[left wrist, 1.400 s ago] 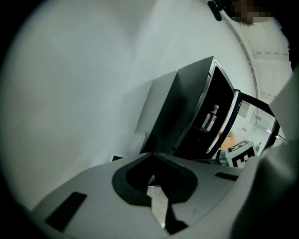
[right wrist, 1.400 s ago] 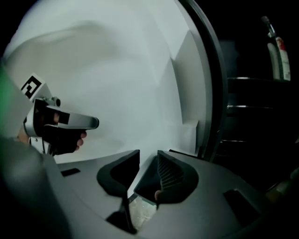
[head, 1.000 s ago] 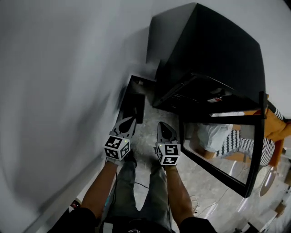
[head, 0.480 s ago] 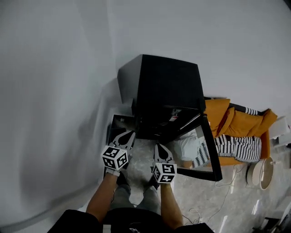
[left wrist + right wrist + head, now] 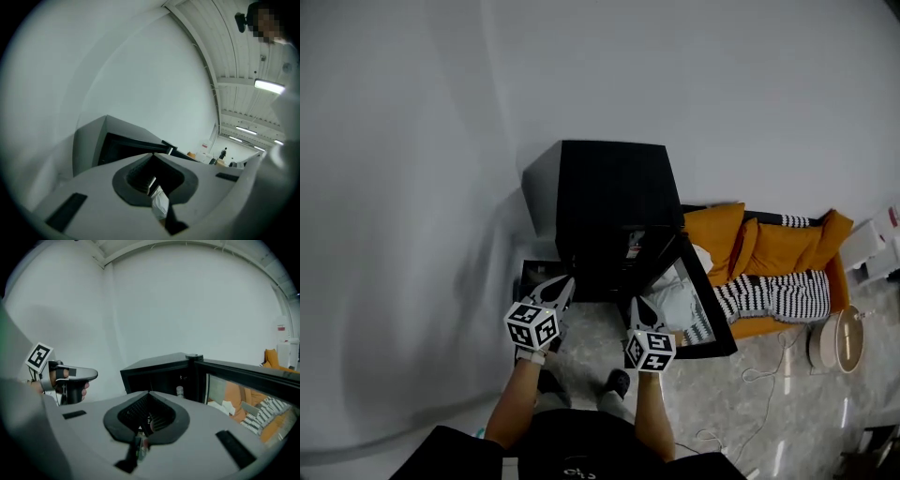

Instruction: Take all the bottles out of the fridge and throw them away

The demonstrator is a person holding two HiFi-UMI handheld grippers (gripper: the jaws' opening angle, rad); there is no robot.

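Left gripper (image 5: 561,284), right gripper (image 5: 639,306): jaws shut, empty. Fridge (image 5: 609,192) centre frame, door (image 5: 701,314) open. Risk: reaching in with jaws shut topples the bottle (image 5: 179,391).

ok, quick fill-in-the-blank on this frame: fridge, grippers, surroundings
1. The door of the fridge stands ____.
2. The left gripper and right gripper are both ____, holding nothing.
3. The sofa by the fridge is ____ in colour.
4. In the right gripper view, a ____ stands inside the fridge.
Missing: open; shut; orange; bottle
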